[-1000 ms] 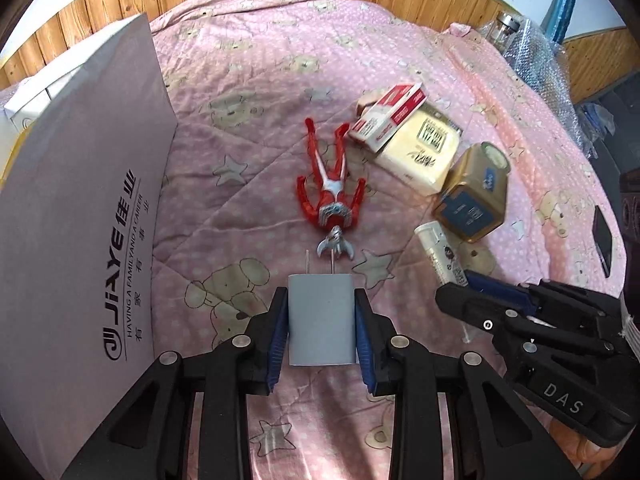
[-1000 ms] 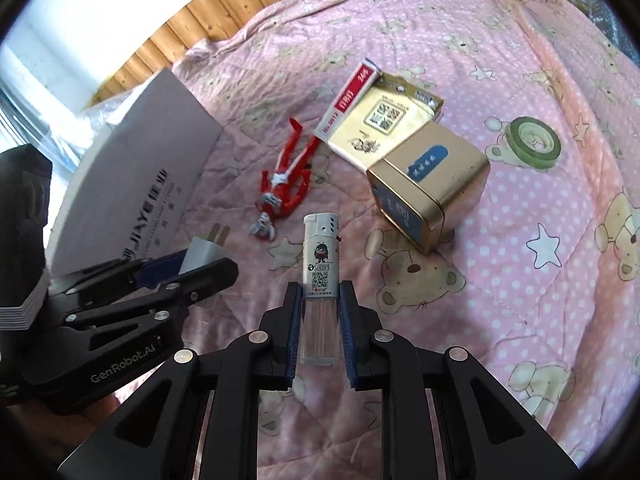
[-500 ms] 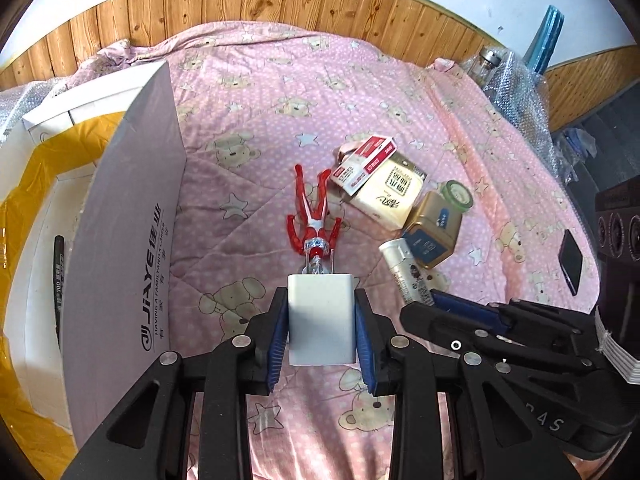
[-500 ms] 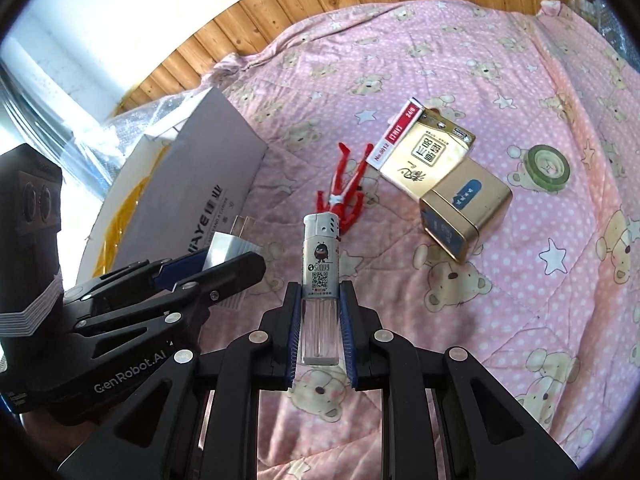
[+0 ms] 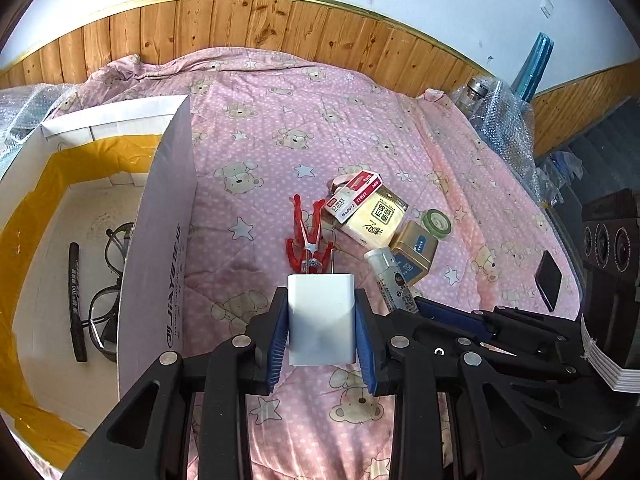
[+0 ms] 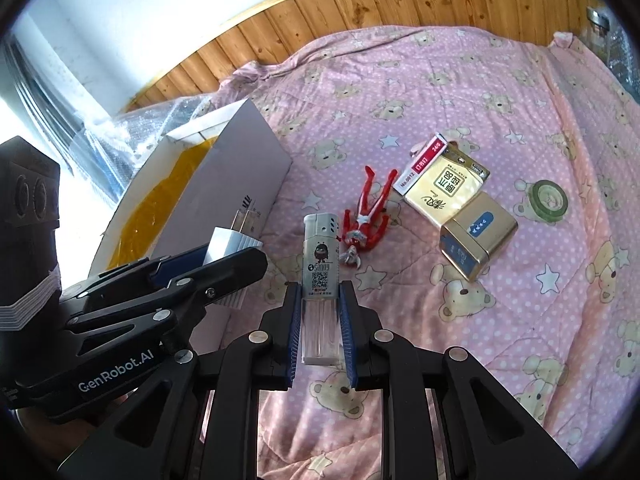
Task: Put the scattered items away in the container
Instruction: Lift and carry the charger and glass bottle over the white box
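Two grippers up over the pink bear-print quilt [image 5: 280,152], each pinching sth. Left gripper [image 5: 322,322] has its blue pads pressed on the sides of a white plug adapter [image 5: 321,316], prongs pointing to 12 o'clock. Right gripper [image 6: 320,334] is clamped on the clear lower body of a lighter [image 6: 320,276]; label shows a cartoon figure, a QR code and a word that looks like "SUNNY", not sure. In the right wrist view the left gripper arm at 9 o'clock reads "GenRobot.AI".

White box [image 5: 164,240], the container, sits at 9 o'clock of the left wrist view, open top, yellow tape inside; outer wall printed "JiAYE" w/ Chinese chars. Inside it: black marker [image 5: 76,300] w/ "700" on the barrel, and black-framed glasses [image 5: 106,284] just beside it.

Still loose on the quilt, approx 1 o'clock from the adapter: red toy figure [image 5: 306,242] lying flat; red/white small box [image 5: 352,198] marked "No.0012" and "24/6", resting partly on a cream tissue pack [image 5: 376,220] w/ Chinese chars; gold tin [image 5: 414,248] w/ blue label touching the pack; green tape roll [image 5: 436,222] near the tin. Dark phone [image 5: 549,280] at 3 o'clock, well apart.
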Demonstrator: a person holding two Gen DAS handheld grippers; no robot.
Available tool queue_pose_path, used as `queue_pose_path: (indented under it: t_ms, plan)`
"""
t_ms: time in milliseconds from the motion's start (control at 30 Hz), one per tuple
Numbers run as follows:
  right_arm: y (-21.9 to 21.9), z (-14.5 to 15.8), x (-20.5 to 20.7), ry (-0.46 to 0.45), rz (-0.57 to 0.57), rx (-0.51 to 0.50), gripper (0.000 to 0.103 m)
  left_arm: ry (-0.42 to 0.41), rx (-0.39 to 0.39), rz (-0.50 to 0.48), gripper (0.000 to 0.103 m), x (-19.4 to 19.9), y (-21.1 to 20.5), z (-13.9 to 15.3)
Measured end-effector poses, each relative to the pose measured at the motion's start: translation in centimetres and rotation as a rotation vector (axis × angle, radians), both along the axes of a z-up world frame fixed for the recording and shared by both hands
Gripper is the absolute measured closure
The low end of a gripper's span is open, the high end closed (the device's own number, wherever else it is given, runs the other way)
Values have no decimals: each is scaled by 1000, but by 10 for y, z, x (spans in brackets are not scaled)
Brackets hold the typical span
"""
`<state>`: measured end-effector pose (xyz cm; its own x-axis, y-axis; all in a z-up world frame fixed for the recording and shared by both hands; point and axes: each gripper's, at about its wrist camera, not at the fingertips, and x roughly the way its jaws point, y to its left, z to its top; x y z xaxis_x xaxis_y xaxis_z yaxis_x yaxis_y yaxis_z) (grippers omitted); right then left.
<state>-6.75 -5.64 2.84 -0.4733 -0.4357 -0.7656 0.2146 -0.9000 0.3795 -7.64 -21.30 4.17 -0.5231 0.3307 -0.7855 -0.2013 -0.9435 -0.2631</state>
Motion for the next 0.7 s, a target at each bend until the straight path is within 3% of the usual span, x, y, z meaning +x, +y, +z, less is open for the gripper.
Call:
queue_pose_path:
  t_ms: [700]
  plan:
    - [-45,41,-3,82,90,18,84,88,63,78,71,19,-46,37]
